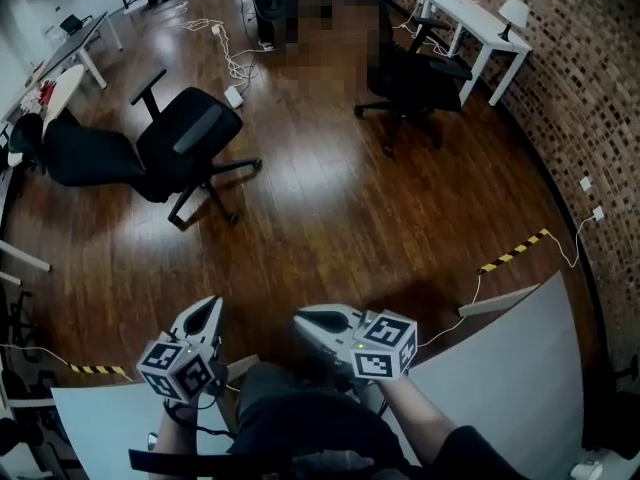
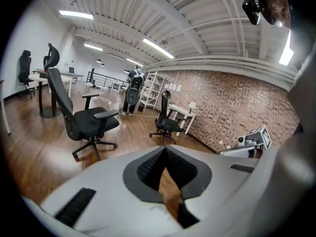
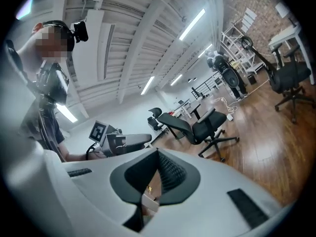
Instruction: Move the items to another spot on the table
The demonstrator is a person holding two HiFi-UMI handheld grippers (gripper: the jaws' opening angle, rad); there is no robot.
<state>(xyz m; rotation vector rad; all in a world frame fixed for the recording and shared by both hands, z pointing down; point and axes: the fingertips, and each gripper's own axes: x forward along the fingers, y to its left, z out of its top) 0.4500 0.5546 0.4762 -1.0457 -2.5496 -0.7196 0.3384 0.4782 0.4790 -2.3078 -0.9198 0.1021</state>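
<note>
No task items show in any view. In the head view I hold both grippers close in front of my body, over the wooden floor point(image 1: 330, 218). My left gripper point(image 1: 208, 308) has its jaws shut with nothing between them; in the left gripper view its tips point(image 2: 165, 150) meet in front of the open room. Just to its right, my right gripper point(image 1: 302, 320) is also shut and empty, its tips point(image 3: 158, 153) together in the right gripper view. Each gripper shows in the other's view: the right gripper point(image 2: 253, 139) and the left gripper point(image 3: 118, 142).
White table tops lie at the lower right point(image 1: 520, 368) and lower left point(image 1: 100, 418). Black office chairs point(image 1: 190, 148) point(image 1: 410, 78) stand on the floor, a white desk point(image 1: 480, 28) by the brick wall point(image 1: 590, 78). Yellow-black tape point(image 1: 515, 253) and cables cross the floor.
</note>
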